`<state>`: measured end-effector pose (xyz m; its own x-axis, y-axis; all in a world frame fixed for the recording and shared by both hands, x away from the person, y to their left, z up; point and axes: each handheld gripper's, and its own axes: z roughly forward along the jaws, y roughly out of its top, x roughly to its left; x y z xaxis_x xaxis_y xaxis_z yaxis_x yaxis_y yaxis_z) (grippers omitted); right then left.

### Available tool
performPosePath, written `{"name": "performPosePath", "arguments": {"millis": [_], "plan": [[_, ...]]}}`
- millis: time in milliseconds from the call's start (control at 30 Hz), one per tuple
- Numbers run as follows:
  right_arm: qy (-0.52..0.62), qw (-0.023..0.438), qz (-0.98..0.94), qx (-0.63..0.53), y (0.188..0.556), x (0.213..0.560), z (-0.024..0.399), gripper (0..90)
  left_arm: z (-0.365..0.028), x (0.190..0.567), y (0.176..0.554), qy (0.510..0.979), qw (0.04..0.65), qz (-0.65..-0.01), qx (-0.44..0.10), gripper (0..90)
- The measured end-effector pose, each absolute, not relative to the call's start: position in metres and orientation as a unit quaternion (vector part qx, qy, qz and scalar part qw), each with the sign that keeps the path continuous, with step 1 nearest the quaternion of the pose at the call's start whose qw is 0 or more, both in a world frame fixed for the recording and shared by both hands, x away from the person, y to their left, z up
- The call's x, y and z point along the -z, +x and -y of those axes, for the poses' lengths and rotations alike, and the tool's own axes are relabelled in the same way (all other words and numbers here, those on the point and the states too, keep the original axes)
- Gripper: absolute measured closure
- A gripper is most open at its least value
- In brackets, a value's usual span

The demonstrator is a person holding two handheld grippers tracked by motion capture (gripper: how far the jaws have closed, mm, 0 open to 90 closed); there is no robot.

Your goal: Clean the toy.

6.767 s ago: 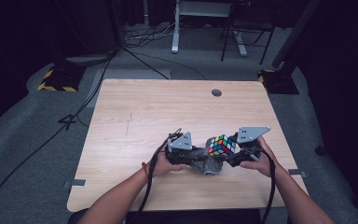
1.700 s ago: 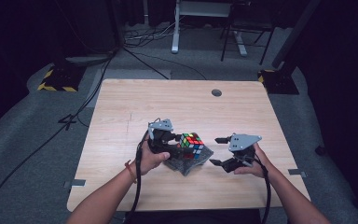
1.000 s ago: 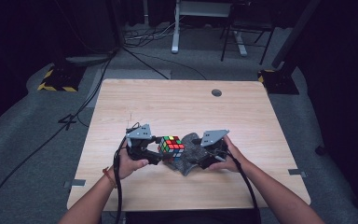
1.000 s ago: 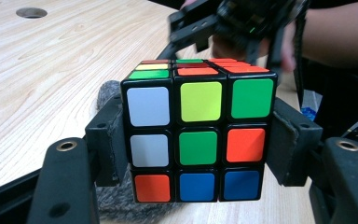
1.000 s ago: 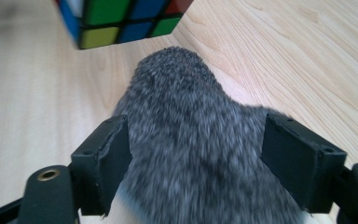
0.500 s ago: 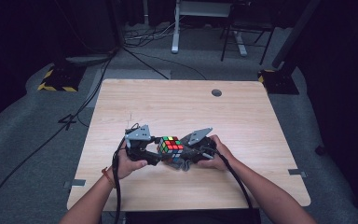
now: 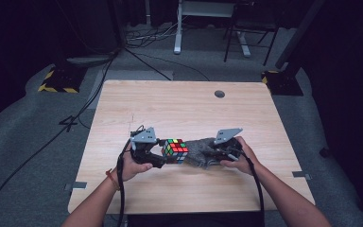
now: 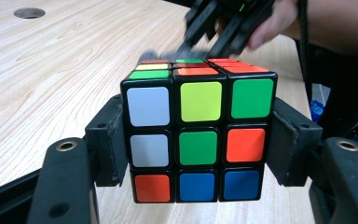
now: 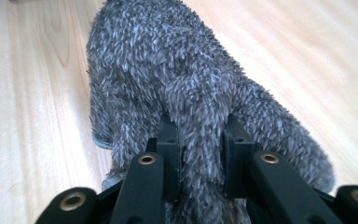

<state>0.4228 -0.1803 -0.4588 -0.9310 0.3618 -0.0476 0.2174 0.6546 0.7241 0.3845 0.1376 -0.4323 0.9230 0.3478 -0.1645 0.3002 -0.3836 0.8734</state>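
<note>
Your left gripper (image 8: 198, 154) clamps the cube (image 8: 198, 133) near the table's (image 7: 179, 106) front edge; your right gripper (image 9: 200, 154) pinches the grey cloth (image 9: 177, 88) — wiping seemingly not begun, contact unclear.

**Black two-jaw grippers, grey plates, bare forearms**

The left gripper (image 7: 157, 152) and right gripper (image 7: 217, 150) are black, each topped by a grey three-cornered plate (image 7: 146, 135). A black cable (image 7: 121, 189) trails back from each along the forearm. Up close, the jaws are matt black arms with brass-coloured screw eyelets (image 8: 66, 146) behind the tips, ending in flat dark pads (image 8: 286, 148). The forearms are bare of sleeves; an orange band (image 7: 110, 178) circles the left wrist.
</note>
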Motion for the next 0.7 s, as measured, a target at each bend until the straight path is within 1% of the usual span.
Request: {"name": "performPosePath", "arguments": {"millis": [233, 333, 500, 700], "plan": [[0.171, 0.127, -0.875, -0.435, 0.416, 0.429, 0.216, 74.2, -0.119, 0.431, 0.384, 0.842, 0.511, -0.170, -0.023, 33.9], [0.169, 0.133, -0.861, -0.461, 0.414, 0.413, 0.222, 74.1, -0.106, 0.431, 0.385, 0.849, 0.505, -0.156, -0.019, 33.9], [0.143, 0.133, -0.850, -0.490, 0.401, 0.394, 0.211, 73.9, -0.081, 0.431, 0.387, 0.858, 0.496, -0.131, -0.016, 33.9], [0.121, 0.125, -0.858, -0.483, 0.391, 0.392, 0.194, 73.6, -0.066, 0.428, 0.385, 0.862, 0.496, -0.109, -0.019, 33.9]]}}
